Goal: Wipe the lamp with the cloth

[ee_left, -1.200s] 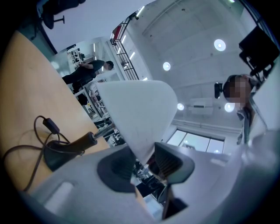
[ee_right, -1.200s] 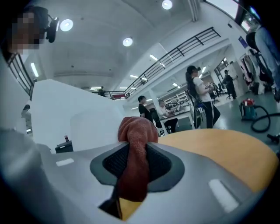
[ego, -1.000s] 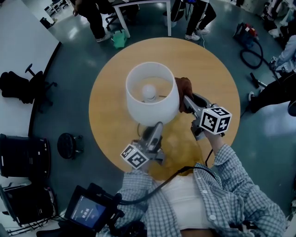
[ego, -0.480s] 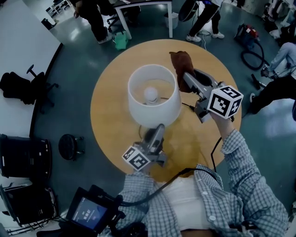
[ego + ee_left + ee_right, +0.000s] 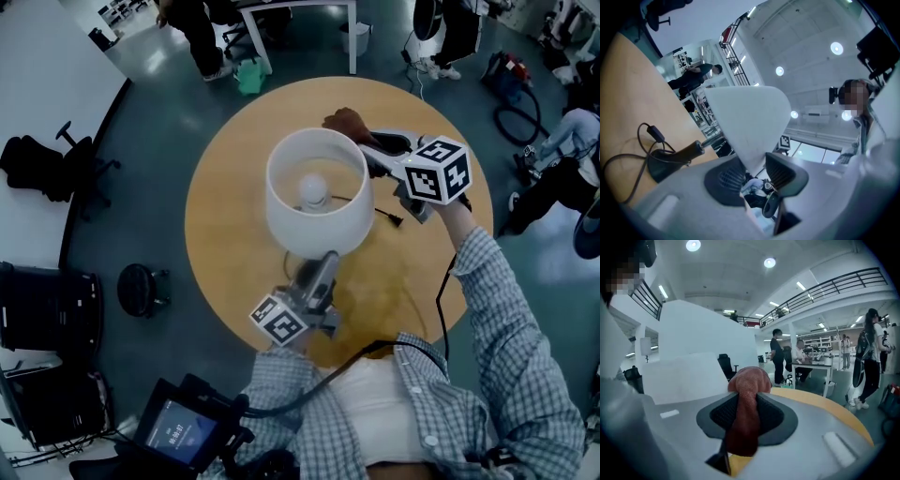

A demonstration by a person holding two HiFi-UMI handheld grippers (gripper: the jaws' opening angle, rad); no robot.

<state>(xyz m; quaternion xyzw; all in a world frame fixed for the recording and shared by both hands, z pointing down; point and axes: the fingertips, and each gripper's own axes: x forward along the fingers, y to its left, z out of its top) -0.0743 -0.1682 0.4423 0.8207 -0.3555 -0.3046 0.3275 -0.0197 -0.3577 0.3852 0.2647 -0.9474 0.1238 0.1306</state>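
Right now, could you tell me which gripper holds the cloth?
The right gripper, its jaws pinching the reddish-brown cloth; the left gripper clamps the white lampshade instead.

Lamp shade [image 5: 314,192] white; base [image 5: 663,161] dark, prob. black; cord [image 5: 354,199] black. Cloth [image 5: 745,408] reddish-brown. Table [image 5: 225,216] tan wood. Marker cubes [image 5: 436,169] b/w squares. Shirt sleeve [image 5: 497,319] grey-white check. Floor [image 5: 141,141] dark teal-grey.

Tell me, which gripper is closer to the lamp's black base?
Left. The left gripper holds the shade's bottom edge, above the base; the right gripper is up at the shade's top rim.
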